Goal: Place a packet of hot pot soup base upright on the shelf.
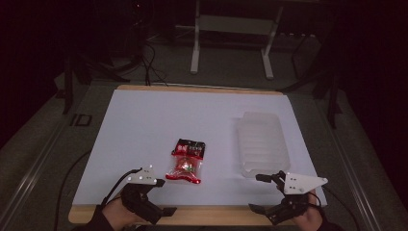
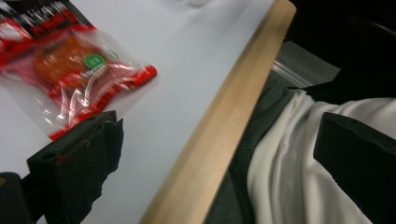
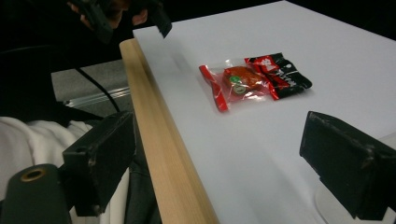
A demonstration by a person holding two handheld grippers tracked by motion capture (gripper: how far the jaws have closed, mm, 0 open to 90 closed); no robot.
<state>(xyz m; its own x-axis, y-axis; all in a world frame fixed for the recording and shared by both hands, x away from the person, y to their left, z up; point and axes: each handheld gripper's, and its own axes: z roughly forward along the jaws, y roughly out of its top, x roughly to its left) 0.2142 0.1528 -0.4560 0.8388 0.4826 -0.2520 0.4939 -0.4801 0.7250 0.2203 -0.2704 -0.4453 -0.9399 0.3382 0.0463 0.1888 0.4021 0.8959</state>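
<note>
Two open tools flank a snack packet (image 1: 186,161) on the table (image 1: 144,125).

Dim room, the white table top (image 1: 144,125) brightest; the snack packet (image 2: 70,70) looks blurred, perhaps by motion.

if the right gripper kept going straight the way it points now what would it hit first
Probably nothing at once: the right gripper, jaws open, points along the table's near edge. Farther on its line lies the snack packet, though depth is hard to judge.
</note>
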